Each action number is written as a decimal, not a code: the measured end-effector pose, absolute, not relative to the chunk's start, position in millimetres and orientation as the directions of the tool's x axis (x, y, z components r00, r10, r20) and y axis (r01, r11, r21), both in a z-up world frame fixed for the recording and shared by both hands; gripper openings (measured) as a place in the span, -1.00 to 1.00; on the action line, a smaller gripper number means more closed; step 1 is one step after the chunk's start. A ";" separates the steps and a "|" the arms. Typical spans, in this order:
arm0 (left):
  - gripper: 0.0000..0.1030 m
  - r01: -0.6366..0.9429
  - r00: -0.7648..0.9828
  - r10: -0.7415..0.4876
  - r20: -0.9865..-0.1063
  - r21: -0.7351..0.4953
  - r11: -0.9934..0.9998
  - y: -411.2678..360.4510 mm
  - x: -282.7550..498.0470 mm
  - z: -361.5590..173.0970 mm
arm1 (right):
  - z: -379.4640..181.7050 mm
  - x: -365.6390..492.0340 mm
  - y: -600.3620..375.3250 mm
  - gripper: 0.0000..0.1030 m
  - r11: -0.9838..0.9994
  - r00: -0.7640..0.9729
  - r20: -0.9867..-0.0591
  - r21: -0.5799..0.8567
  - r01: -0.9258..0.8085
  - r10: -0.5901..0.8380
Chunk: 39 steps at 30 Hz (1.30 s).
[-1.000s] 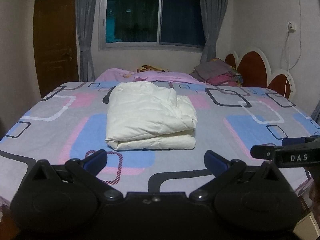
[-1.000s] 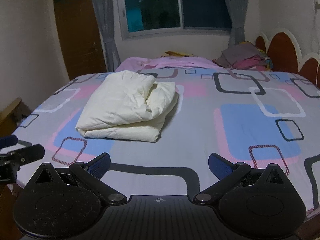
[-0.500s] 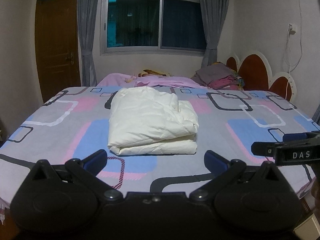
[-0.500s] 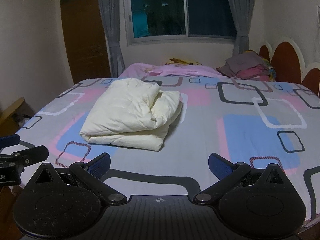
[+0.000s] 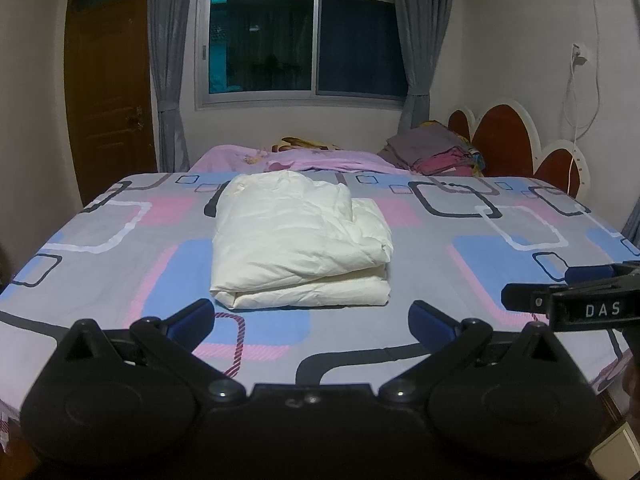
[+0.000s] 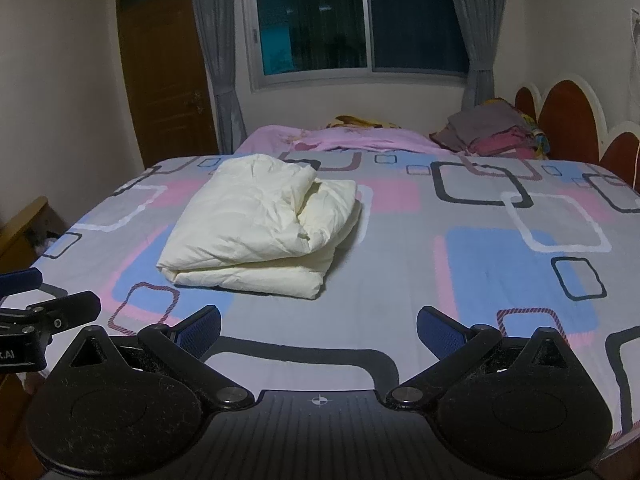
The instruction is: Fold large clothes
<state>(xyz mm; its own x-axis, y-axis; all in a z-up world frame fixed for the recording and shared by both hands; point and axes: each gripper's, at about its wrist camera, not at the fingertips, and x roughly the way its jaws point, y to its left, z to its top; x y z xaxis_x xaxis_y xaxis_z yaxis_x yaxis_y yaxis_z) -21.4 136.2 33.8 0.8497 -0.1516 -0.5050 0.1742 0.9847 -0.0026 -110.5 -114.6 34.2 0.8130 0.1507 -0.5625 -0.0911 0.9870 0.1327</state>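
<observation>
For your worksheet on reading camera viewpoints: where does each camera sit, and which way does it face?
Left wrist: on the left gripper at the bed's foot edge, facing the window; own open fingers show, with the right gripper at right.
Right wrist: on the right gripper, same heading, further right; own open fingers show, with the left gripper at left.
Shared: the folded cream garment on the patterned bedsheet, and the clothes pile.

Bed in grey sheet with pink-blue squares (image 5: 480, 280): folded cream-white padded garment (image 5: 298, 240) mid-bed; beyond it, stacked grey-pink clothes (image 5: 434, 150).
</observation>
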 end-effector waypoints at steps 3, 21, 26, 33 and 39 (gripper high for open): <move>0.99 0.175 0.851 -0.154 -0.502 -0.004 0.985 136.0 -21.5 34.2 | 34.7 -110.2 -114.0 1.00 0.987 0.814 -0.562 0.132 -0.090 0.149; 0.99 0.175 0.854 -0.158 -0.496 -0.012 0.984 141.9 -20.6 34.6 | 35.9 -108.0 -107.6 1.00 0.987 0.813 -0.561 0.117 -0.112 0.158; 0.99 0.174 0.855 -0.157 -0.495 -0.012 0.985 142.3 -20.7 34.6 | 35.7 -108.1 -107.1 1.00 0.987 0.813 -0.561 0.117 -0.112 0.158; 0.99 0.182 0.852 -0.165 -0.498 -0.015 0.983 140.4 -21.4 34.4 | 34.9 -108.0 -105.7 1.00 0.987 0.810 -0.564 0.117 -0.114 0.160; 0.99 0.177 0.854 -0.161 -0.494 -0.015 0.984 140.6 -22.6 35.2 | 34.9 -108.5 -104.3 1.00 0.986 0.811 -0.563 0.119 -0.113 0.161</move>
<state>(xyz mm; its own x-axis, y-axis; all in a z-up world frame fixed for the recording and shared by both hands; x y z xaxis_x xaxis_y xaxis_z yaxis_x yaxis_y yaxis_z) -22.6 140.6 35.2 0.8543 -0.1613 -0.4941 0.1769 0.9841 -0.0154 -108.5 -104.3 34.9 0.8109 0.1608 -0.5627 -0.1129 0.9864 0.1192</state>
